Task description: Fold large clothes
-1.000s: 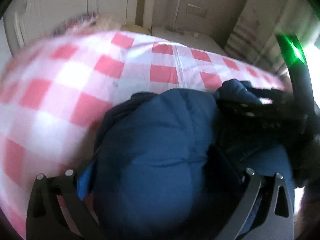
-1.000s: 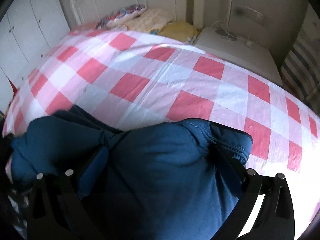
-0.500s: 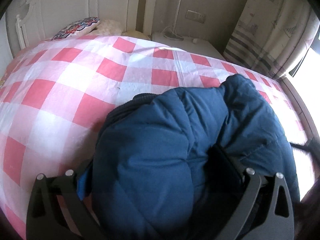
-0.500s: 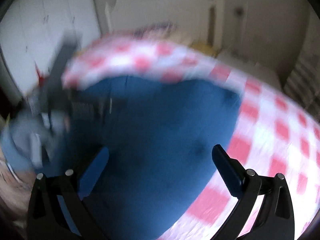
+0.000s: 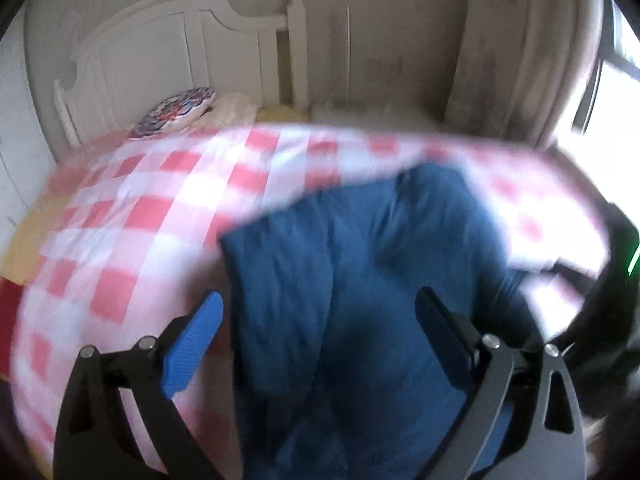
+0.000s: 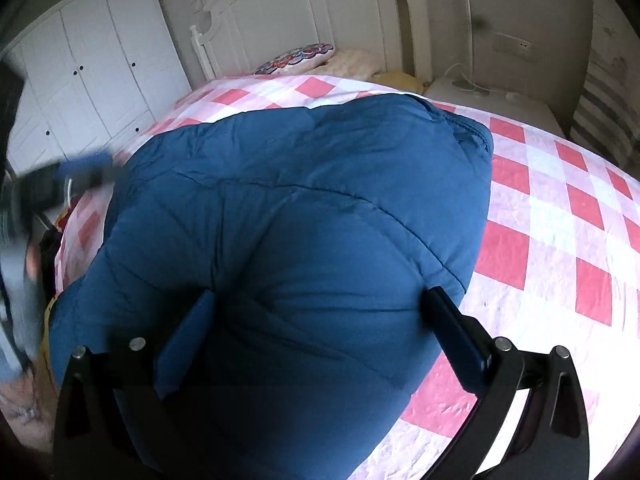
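Right wrist view: both grippers' jaws spread wide over the blue jacket [image 6: 288, 240].

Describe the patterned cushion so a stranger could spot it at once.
Start at the white headboard at the far end of the bed with the pink checked cover. Against its foot, left of a cream pillow and a yellow one, lies the patterned cushion. It alone carries a multicoloured scalloped print; its neighbours are plain.
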`<state>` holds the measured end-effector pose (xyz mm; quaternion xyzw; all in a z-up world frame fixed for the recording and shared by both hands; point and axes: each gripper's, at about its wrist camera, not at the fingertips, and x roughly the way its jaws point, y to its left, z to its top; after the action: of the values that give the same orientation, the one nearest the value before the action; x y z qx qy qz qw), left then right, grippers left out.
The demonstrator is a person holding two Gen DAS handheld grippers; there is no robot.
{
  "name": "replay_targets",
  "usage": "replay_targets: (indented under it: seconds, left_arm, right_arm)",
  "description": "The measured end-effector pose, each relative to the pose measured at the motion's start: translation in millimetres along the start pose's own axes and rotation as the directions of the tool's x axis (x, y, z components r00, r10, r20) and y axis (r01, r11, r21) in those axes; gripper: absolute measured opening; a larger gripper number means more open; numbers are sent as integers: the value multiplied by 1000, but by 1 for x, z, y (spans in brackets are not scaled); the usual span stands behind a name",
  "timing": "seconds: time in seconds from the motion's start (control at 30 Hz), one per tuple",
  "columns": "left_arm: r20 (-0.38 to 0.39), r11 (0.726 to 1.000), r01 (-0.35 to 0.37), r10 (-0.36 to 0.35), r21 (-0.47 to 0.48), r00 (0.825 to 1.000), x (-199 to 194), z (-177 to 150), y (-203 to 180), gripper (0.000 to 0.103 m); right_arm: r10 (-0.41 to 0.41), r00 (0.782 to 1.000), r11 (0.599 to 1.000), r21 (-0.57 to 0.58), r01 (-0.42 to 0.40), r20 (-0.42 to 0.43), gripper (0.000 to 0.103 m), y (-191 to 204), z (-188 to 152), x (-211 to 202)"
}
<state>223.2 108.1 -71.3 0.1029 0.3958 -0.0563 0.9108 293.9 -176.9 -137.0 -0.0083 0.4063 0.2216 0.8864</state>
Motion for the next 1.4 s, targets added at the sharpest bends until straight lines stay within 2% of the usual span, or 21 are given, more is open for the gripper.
replay_targets:
  seconds: [0.03,0.07,0.13,0.17,0.23,0.3,0.37,0.4,0.43,0.47,0.6,0.73,0.8,0.9,0.97,1.0,1.1,1.23,1.4]
  left_arm:
    - [-2,999,-27,27,27,1000,7,-7,-5,98]
    - [33,1000,-22,22,2,999,9,-15,-2,101]
    - [31,998,21,-19,-60,999,10,-20,9,101]
    - [35,997,30,-27,-65,999,11,-21,11,101]
    - [42,998,27,-25,-61,999,10,-23,11,101]
    - [57,998,18,-14,-57,998,10,-25,10,101]
    - [79,997,24,-18,-72,997,9,-30,11,101]
    - [86,996,31,-24,-80,996,10,-32,12,101]
    - [95,995,46,-37,-88,995,10,-34,13,101]
    - [97,994,55,-46,-93,994,12,-36,14,101]
    - [98,985,114,-102,-128,990,18,-38,22,101]
    - [104,990,80,-68,-112,992,13,-38,19,101]
    - [115,995,42,-31,-95,993,-5,-38,13,101]
    - [171,992,91,-76,-82,982,-40,-46,7,99]
    - [214,998,53,-42,-43,976,-63,-57,-1,101]
    - [210,999,42,-35,-26,977,-65,-62,-3,101]
    - [124,998,56,-54,-9,991,-42,-83,-7,101]
    - [132,975,188,-172,-118,976,-19,-98,11,101]
    - [148,977,183,-167,-108,975,-18,-103,10,101]
  right_arm:
    - [-5,1000,1000,6,5,-9,99,0,2,-3]
    - [-14,1000,1000,9,14,-19,99,1,4,-6]
    - [-38,999,999,8,38,-12,99,6,6,-22]
    - [-45,999,999,-5,45,22,99,12,4,-38]
    - [-6,996,999,-42,10,86,99,27,-2,-69]
    - [20,994,996,-93,-10,107,99,38,-9,-83]
    - [-1,998,989,-147,10,58,99,52,-23,-73]
    - [-36,999,983,-181,34,-4,99,59,-35,-56]
    - [-67,998,980,-191,64,-7,99,61,-49,-40]
    - [-51,998,982,-178,55,24,99,60,-53,-37]
    - [-50,999,982,-182,51,10,99,59,-52,-37]
    - [-55,998,986,-159,56,13,99,59,-54,-41]
    - [-71,997,987,-148,68,-15,99,59,-50,-49]
    - [-93,995,977,-192,96,25,99,71,-48,-76]
    - [-63,997,977,-203,69,36,99,76,-54,-89]
    - [-56,998,976,-209,62,34,99,78,-58,-91]
    - [-74,997,972,-224,69,-17,99,77,-76,-70]
    - [-20,999,984,-179,14,-28,99,64,-85,-51]
    - [-36,999,986,-163,30,-32,99,66,-85,-51]
